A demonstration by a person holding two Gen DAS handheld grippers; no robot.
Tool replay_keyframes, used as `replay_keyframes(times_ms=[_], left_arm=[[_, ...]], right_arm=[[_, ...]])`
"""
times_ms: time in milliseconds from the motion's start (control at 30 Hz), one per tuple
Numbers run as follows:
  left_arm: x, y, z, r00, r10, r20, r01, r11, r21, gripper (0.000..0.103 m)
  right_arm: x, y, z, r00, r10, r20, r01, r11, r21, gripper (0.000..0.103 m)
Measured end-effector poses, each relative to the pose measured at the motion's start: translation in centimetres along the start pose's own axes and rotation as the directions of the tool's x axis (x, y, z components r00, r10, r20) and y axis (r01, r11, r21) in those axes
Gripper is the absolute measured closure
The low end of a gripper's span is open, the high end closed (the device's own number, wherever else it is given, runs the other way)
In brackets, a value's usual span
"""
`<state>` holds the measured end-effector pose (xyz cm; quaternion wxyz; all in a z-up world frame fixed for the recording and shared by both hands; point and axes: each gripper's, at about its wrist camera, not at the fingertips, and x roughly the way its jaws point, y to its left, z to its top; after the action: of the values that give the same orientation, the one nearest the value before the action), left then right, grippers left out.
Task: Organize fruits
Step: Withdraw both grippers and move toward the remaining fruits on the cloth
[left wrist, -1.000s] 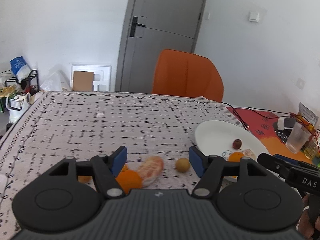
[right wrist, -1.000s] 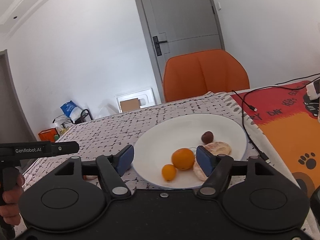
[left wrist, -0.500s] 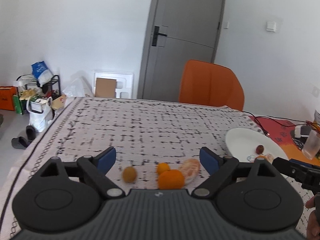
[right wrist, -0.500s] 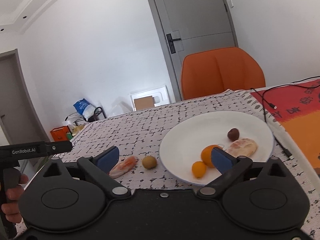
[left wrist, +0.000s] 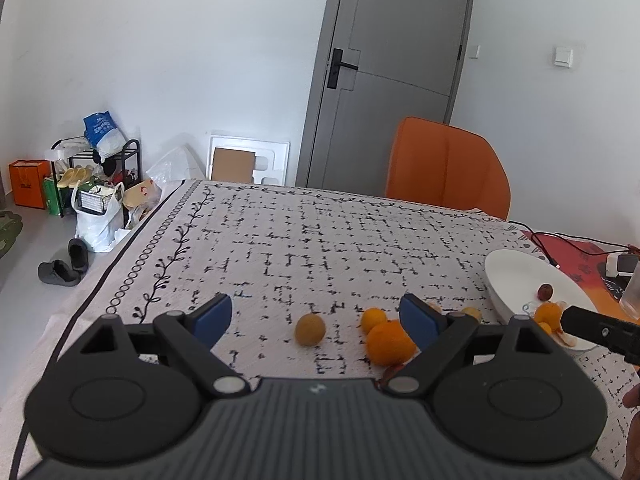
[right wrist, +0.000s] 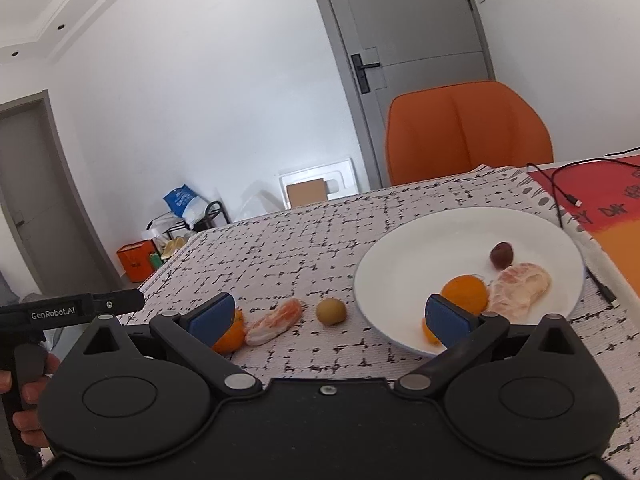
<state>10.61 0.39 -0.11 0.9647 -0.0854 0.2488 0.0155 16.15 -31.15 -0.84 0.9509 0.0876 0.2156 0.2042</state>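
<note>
We note both claws, left claw and right claw, have just been opening and stand spread, empty; left of the plate loose fruits await pickup on the worktop.

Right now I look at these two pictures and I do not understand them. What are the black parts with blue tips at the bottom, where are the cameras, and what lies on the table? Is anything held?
A person holds a hand tool in each hand; each tool has two fingers with blue pads and a camera looking forward along them. One picture comes from the left gripper, the other from the right gripper. Both stand open, having just been opening, and hold nothing.

On the patterned tablecloth lie loose fruits: a brownish round fruit, two oranges and a peeled piece. The white plate holds an orange, a peeled citrus, a dark small fruit and a small orange half hidden behind a pad.
</note>
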Motion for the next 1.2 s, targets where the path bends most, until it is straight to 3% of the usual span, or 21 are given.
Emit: replay_keyframes(times_ms=[433,800,967,1200], left_arm=[[0.6,2.5,-1.0,1.000,0.005,-0.012,-0.006,1.000,-0.028,0.014],[1.7,3.3,-1.6,1.000,-0.005,-0.023,0.004,0.999,-0.042,0.022],[2.0,3.9,-1.7,1.000,0.005,-0.024,-0.006,0.999,-0.041,0.024],[2.3,4.5,-1.3,1.000,0.001,-0.024,-0.002,0.999,-0.033,0.024]], right_arm=[[1.9,2.8,-0.7,0.999,0.048,-0.024,-0.049,0.997,-0.052,0.001],[4.6,5.2,-1.2,0.991,0.085,-0.103,-0.094,0.992,-0.089,0.025],[6.2,6.2,-1.3,0.984,0.105,-0.142,-0.120,0.988,-0.097,0.029],[7.9,7.6,-1.4,0.975,0.121,-0.185,-0.141,0.985,-0.102,0.047]])
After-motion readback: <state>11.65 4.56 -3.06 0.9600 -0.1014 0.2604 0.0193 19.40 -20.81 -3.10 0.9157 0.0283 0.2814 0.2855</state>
